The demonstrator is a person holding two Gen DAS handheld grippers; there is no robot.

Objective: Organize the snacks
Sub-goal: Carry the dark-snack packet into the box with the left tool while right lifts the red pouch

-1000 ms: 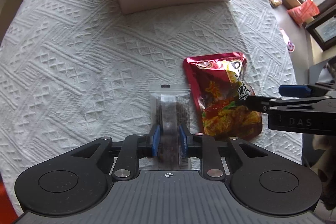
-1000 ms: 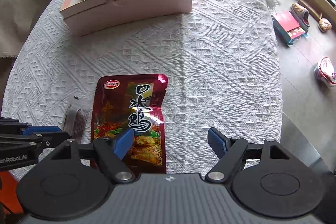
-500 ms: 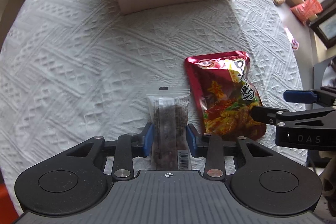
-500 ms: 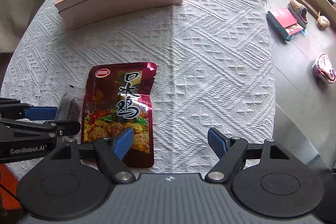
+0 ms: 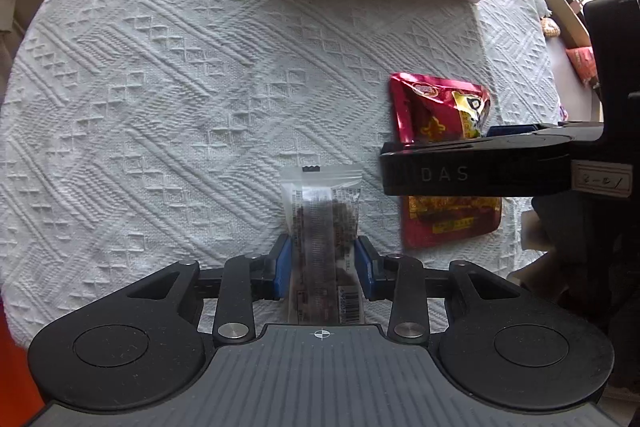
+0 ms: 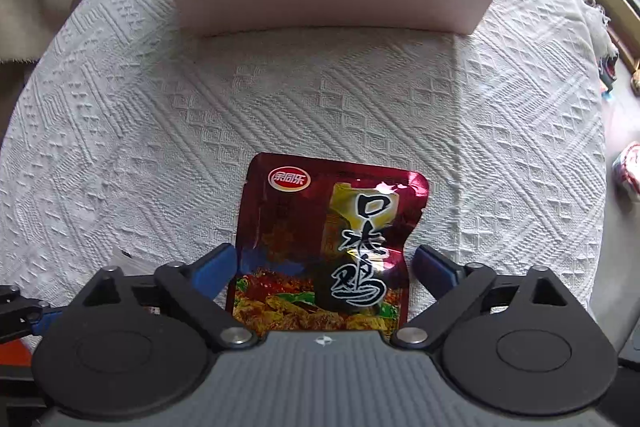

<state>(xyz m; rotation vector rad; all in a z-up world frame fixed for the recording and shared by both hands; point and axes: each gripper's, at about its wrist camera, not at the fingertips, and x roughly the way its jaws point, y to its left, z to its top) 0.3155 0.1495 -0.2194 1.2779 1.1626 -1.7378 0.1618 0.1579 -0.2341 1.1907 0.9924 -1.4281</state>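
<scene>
two packets lengthwise toward box | left fingers [image 5: 324,269] flank clear packet [image 5: 322,227] | right fingers [image 6: 324,267] opening astride red pouch [image 6: 328,239]

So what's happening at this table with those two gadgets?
Someone is tidying snacks with two hand-held tools. The left claw straddles a small clear packet lying on the white tablecloth, its pads close beside it. The right claw is opening wide around a red pouch, not gripping it. Both snacks are still outside the cardboard box, which already holds others.
</scene>
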